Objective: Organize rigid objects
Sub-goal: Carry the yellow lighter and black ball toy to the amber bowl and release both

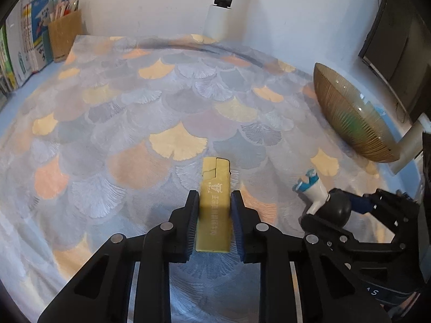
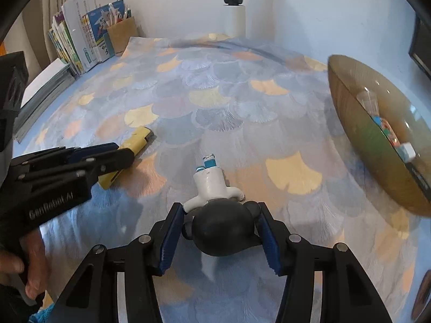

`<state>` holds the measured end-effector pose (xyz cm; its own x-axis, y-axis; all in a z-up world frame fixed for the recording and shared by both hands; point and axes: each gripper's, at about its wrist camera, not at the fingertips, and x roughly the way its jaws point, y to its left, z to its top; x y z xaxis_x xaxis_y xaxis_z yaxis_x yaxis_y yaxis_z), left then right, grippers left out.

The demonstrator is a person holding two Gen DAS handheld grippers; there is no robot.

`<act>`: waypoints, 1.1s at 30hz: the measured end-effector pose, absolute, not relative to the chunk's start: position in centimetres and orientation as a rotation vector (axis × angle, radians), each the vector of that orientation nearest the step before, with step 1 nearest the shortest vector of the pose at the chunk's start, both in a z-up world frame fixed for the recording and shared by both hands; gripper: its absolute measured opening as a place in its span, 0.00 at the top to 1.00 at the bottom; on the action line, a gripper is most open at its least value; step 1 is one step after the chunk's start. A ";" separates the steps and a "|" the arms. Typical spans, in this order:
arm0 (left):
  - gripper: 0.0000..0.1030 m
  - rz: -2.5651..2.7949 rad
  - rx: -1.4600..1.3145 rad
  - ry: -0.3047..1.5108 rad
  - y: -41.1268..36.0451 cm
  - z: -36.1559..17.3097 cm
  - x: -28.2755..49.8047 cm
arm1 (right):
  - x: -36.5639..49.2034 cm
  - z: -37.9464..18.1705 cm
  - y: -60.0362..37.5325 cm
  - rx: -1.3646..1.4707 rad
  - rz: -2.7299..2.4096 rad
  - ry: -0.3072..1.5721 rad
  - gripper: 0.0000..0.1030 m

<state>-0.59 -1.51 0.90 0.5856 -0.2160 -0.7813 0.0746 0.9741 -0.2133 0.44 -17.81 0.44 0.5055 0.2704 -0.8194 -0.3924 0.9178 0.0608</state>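
Rigid things lay on a cloth with a fan-leaf pattern in blue, grey, yellow and orange.

From the left wrist camera, a yellow lighter sat between the two fingers of the left gripper. The jaws were squeezed in tight, and the blue pads pressed on both long sides of the lighter. Its far end stuck out past the fingertips, and it lay flat on the cloth. To the right, the right gripper reached in around a small toy figure with a black round head and a white body with blue bits. A brown ribbed glass bowl stood further right, near the edge of the cloth. A brown pen holder and some books stood at the far left by the wall.

From the right wrist camera, the toy figure lay on the cloth between the fingers of the right gripper. Its black head was in the gap. The jaws were partly open, and I could not tell if the pads pressed on the head. At the left, a hand held the left gripper, which was clamped on the yellow lighter. The bowl at the right had a few small things inside, too blurry to name.
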 end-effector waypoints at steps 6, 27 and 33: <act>0.80 -0.219 -0.201 0.900 -2.7 1.8 -1.0 | -0.3 1.2 -21.5 -0.091 0.356 0.943 0.49; 0.80 -0.477 -0.074 0.725 -18.3 10.6 4.7 | 3.0 11.1 -39.4 0.126 0.160 0.786 0.49; 0.80 -0.479 -0.082 0.734 -21.8 10.4 7.9 | 5.8 11.3 -41.0 0.116 0.088 0.793 0.49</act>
<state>7.92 -21.77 10.36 0.6404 -0.4475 -0.6242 0.3911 0.8895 -0.2365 5.75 -40.95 11.26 0.6983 0.1219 -0.7053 -0.0350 0.9900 0.1364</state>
